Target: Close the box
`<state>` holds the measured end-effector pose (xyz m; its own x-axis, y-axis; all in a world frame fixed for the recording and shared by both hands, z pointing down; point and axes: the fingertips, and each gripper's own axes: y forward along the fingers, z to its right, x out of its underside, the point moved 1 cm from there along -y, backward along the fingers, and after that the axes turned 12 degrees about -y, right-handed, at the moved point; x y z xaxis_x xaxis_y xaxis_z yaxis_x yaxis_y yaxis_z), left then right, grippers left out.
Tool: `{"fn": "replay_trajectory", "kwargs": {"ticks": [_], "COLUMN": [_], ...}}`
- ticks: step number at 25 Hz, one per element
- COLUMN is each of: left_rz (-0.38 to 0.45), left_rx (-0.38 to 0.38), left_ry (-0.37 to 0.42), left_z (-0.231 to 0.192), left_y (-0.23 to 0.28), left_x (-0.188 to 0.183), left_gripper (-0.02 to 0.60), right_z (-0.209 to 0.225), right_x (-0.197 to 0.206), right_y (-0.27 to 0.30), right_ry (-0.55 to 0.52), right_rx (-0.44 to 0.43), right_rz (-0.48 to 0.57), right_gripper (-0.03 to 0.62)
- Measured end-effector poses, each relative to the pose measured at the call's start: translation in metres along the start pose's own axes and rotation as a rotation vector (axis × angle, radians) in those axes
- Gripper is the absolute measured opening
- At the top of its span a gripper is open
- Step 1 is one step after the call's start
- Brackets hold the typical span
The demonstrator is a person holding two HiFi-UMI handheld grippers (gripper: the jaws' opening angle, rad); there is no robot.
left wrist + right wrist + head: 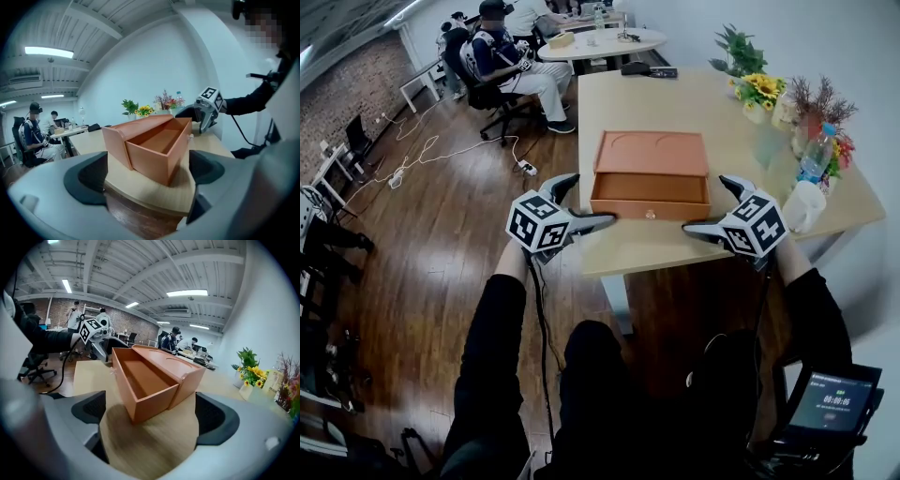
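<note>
An orange box (pixel 652 153) lies on the wooden table (pixel 628 103), its drawer (pixel 650 192) pulled out toward the near edge, empty, with a small knob (pixel 650 214) on its front. My left gripper (pixel 592 199) hovers at the drawer's left front corner, jaws open, nothing between them. At the right front corner my right gripper (pixel 705 202) stands open too. In the left gripper view the box (pixel 150 140) sits ahead of the open left gripper (pixel 149 178), apart from both pads. In the right gripper view the box (pixel 150 380) likewise lies beyond the right gripper (pixel 150 420).
Potted flowers (pixel 761 92), a water bottle (pixel 815 155) and a white cup (pixel 803 206) stand along the table's right side. Seated people (pixel 511 56) work at a round table (pixel 595 42) behind. Cables (pixel 441 150) trail on the wooden floor at left.
</note>
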<state>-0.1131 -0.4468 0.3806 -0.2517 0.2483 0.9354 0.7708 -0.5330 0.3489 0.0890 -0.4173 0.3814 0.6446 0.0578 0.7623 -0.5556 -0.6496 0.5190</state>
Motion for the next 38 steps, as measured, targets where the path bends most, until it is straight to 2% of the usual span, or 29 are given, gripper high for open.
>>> {"fn": "replay_trajectory", "kwargs": {"ticks": [4, 7, 9, 13, 18, 23, 26, 32, 35, 38], "left_rz": [-0.094, -0.149, -0.151, -0.075, -0.006, -0.036, -0.06, -0.08, -0.08, -0.059], "left_rx": [0.096, 0.128, 0.125, 0.112, 0.082, 0.008, 0.005, -0.043, -0.108, -0.179], "left_ry": [0.086, 0.123, 0.124, 0.079, 0.059, 0.133, 0.121, 0.089, 0.074, 0.016], "left_z": [0.001, 0.0, 0.0, 0.01, 0.044, 0.058, 0.055, 0.04, 0.029, 0.02], "left_y": [0.016, 0.025, 0.028, 0.026, 0.014, 0.008, 0.008, 0.004, 0.004, 0.004], "left_x": [-0.004, -0.005, -0.004, -0.007, -0.001, 0.009, 0.008, 0.003, -0.001, -0.005], "left_gripper": [0.538, 0.537, 0.537, 0.535, 0.535, 0.532, 0.521, 0.401, 0.308, 0.236], "right_z": [0.01, 0.016, 0.018, 0.017, 0.008, -0.006, -0.005, 0.006, 0.016, 0.025], "right_x": [-0.013, -0.019, -0.022, -0.019, -0.011, -0.003, -0.003, -0.004, -0.005, -0.006], "right_y": [0.009, 0.02, 0.023, 0.019, 0.003, -0.009, -0.008, -0.006, -0.008, -0.009], "right_ry": [0.084, 0.057, 0.051, 0.035, 0.009, -0.087, -0.082, -0.042, 0.024, 0.097], "right_rx": [-0.08, -0.089, -0.085, -0.086, -0.128, -0.133, -0.113, -0.009, 0.043, 0.112], "right_rz": [0.042, 0.022, 0.021, 0.025, 0.034, 0.013, 0.02, 0.058, 0.076, 0.075], "right_gripper": [0.591, 0.591, 0.584, 0.572, 0.572, 0.572, 0.562, 0.464, 0.365, 0.286]}}
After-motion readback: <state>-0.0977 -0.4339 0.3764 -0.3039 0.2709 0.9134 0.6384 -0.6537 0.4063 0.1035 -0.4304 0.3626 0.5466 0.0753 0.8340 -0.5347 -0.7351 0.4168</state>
